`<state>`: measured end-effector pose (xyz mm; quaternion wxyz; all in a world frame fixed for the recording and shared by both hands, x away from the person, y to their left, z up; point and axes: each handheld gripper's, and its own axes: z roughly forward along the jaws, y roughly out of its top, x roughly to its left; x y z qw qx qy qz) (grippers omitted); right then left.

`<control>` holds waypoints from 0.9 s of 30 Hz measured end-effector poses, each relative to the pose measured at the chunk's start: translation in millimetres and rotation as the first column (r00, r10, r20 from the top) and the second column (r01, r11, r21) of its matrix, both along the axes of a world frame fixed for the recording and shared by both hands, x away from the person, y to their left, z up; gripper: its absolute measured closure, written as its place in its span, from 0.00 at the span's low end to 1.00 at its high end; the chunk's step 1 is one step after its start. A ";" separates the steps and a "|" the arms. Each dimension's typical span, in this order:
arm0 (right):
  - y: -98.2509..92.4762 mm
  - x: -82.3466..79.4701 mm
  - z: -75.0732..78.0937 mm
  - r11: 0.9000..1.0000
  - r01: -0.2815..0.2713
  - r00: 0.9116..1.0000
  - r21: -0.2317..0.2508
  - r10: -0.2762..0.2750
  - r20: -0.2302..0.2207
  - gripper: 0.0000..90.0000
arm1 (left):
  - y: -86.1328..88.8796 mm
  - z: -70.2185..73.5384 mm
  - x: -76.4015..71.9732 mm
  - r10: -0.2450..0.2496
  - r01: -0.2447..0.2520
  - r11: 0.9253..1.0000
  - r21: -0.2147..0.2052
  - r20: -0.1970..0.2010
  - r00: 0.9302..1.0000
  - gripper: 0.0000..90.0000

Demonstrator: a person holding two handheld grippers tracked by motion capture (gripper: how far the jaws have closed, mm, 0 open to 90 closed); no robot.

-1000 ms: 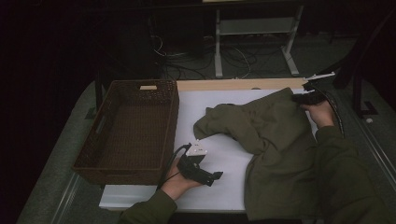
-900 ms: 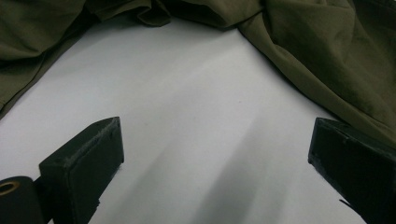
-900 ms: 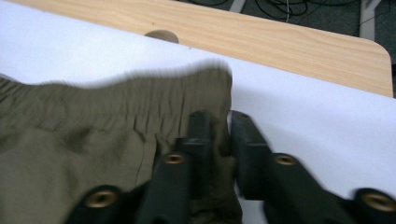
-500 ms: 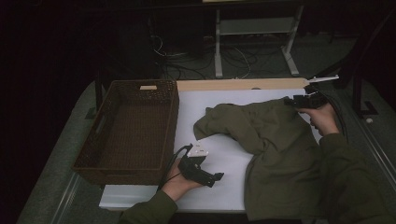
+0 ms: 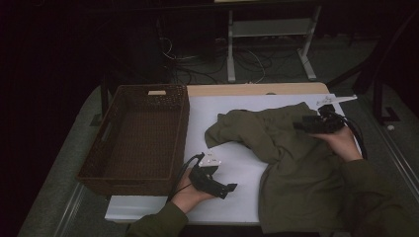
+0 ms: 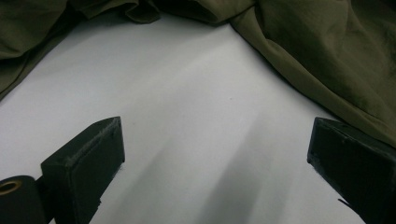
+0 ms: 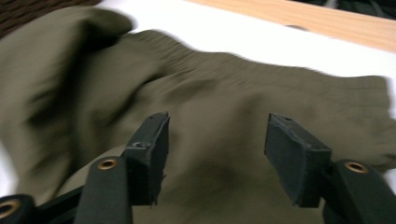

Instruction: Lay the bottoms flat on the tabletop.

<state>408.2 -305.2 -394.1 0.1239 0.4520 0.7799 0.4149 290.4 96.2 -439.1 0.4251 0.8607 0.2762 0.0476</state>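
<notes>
The right gripper (image 5: 300, 124) hovered over the far right part of an olive-green garment (image 5: 296, 173), its jaws parted about halfway with nothing between them; they had just been opening. Seen along that gripper (image 7: 215, 154), the two black jaws stood apart above the cloth, whose gathered edge ran across the frame toward a strip of bare wood at the table's far edge (image 7: 299, 18). The left gripper (image 5: 228, 190) lay low over the white sheet (image 5: 237, 197) near the table's front, held in the person's left hand (image 5: 190, 190), its jaws spread wide and empty. From that gripper (image 6: 215, 154), the jaws framed bare white sheet, with the garment's folds lying ahead and to the right of them, the right jaw just beside the cloth's edge.

The garment sprawled across the right half of the sheet, one bunched end reaching toward the middle and the rest running down toward the person's right sleeve (image 5: 375, 207). A dark brown wicker basket (image 5: 99, 170) stood on the left of the table, just beside the sheet's left edge and well apart from the garment. Beyond the table the room was dim: cables (image 5: 252, 61) trailed across the floor around the legs of a pale metal stand (image 5: 269, 29), and a dark post (image 5: 379, 94) rose at the right
</notes>
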 end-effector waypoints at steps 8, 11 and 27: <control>20.8 -35.4 1.4 0.996 -0.089 0.996 -0.018 0.089 0.020 0.47 | 0.6 0.3 -0.2 0.003 -0.003 1.000 -0.002 0.002 1.000 0.04; 27.5 -46.9 3.0 0.993 -0.118 0.993 -0.007 0.118 0.028 0.49 | 0.9 -0.1 -0.2 0.003 -0.003 1.000 0.001 0.000 1.000 0.04; 75.5 -65.3 -5.5 0.956 -0.287 0.957 -0.064 0.288 0.017 0.56 | -0.4 -0.8 -0.4 -0.008 0.008 1.000 0.002 -0.001 1.000 0.05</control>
